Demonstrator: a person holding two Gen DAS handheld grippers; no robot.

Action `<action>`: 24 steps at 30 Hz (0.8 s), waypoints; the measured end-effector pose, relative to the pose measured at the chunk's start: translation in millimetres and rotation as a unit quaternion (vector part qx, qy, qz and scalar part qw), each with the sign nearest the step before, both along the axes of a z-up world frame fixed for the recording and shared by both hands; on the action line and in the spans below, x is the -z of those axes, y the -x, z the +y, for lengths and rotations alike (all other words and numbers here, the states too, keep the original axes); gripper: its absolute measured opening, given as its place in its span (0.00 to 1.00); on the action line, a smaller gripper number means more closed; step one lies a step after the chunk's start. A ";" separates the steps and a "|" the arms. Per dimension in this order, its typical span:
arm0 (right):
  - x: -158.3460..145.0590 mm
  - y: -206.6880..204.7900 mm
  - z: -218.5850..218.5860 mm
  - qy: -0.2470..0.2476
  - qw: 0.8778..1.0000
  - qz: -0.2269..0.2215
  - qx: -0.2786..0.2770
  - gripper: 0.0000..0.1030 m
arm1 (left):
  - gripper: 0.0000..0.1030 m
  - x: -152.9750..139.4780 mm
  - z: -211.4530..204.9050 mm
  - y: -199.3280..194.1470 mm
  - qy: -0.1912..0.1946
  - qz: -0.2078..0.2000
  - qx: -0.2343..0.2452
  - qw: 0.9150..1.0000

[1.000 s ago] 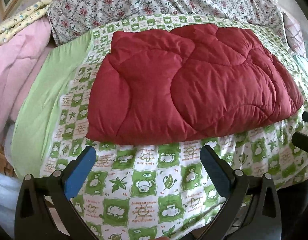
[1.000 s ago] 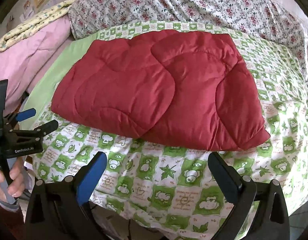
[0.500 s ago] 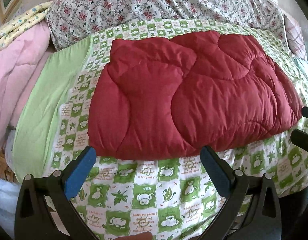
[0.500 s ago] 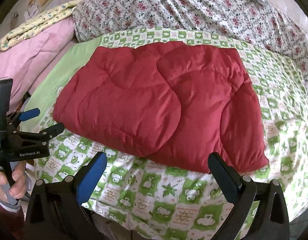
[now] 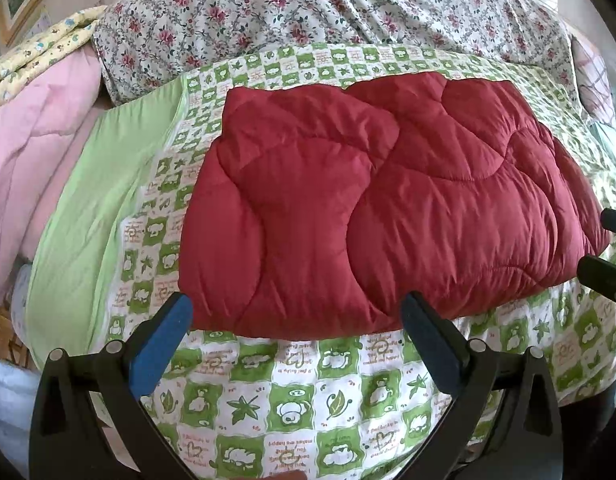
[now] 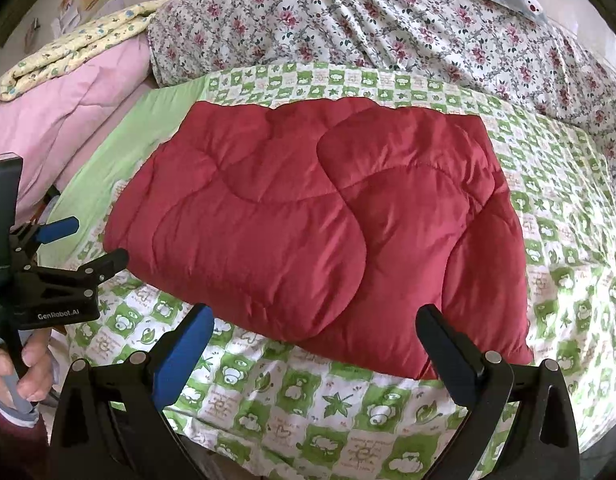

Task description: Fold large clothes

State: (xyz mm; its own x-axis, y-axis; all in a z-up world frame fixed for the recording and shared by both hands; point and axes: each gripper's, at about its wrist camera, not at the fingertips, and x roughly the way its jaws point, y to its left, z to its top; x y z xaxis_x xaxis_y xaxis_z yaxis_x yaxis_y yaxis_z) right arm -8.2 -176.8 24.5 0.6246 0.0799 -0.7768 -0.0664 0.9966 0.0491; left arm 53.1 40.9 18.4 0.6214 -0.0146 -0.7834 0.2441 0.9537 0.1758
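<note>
Two tools, both spread wide and holding nothing: left tool low at the near-left edge of the red quilted comforter, blue-padded fingers just short of its front hem; right tool facing the near-right portion of that same comforter, fingers apart, right finger close to the front corner. Comforter folded into a thick rectangle, lying flat on the green-and-white patterned bedspread atop the bed. Behind it, a floral quilt heaped along the far side. At far left, a pink blanket under a yellow patterned one. Left hand on a grey handle, seen from the right wrist view.
</note>
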 end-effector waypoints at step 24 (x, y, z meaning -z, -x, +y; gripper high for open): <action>-12.6 -11.2 -3.5 0.000 1.000 -0.013 -0.002 0.99 | 1.00 -6.1 -5.4 -11.6 0.001 0.000 0.006 1.000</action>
